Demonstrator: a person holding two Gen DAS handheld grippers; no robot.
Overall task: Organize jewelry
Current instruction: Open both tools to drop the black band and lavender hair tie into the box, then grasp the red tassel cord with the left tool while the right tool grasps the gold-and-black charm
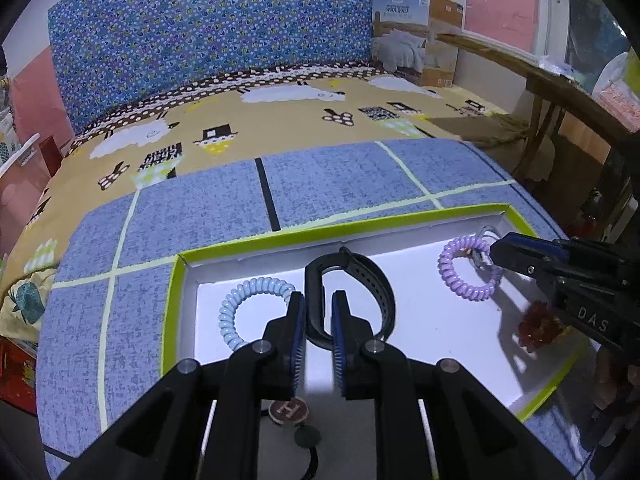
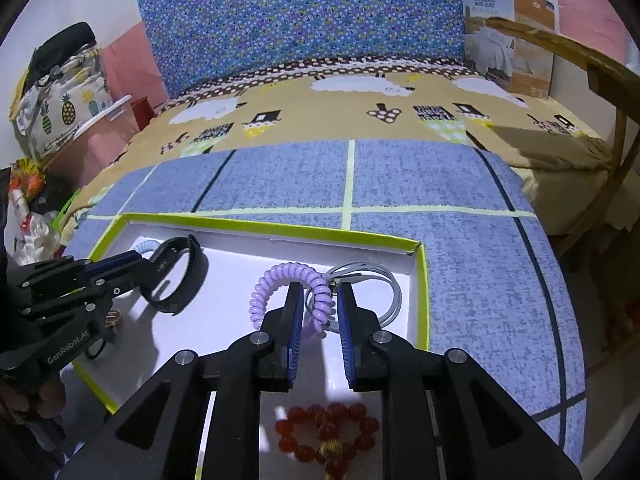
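A white tray with a lime rim (image 1: 280,236) (image 2: 280,227) lies on a blue mat. In it are a black wristband (image 1: 360,276) (image 2: 188,264), a pale blue spiral bracelet (image 1: 240,304), a purple spiral bracelet (image 1: 464,268) (image 2: 280,276), a grey ring bundle (image 2: 384,284) and a red bead bracelet (image 2: 324,436) (image 1: 536,328). My left gripper (image 1: 319,308) is part open, its pads either side of the wristband's strap. My right gripper (image 2: 318,300) is part open around the purple bracelet's right side.
A round "H" token on a black cord (image 1: 289,410) lies under the left gripper. The blue mat (image 2: 460,184) sits on a sheep-print bedspread (image 1: 280,120). A quilt box (image 1: 416,40) stands at the back right, next to a wooden chair (image 2: 600,80).
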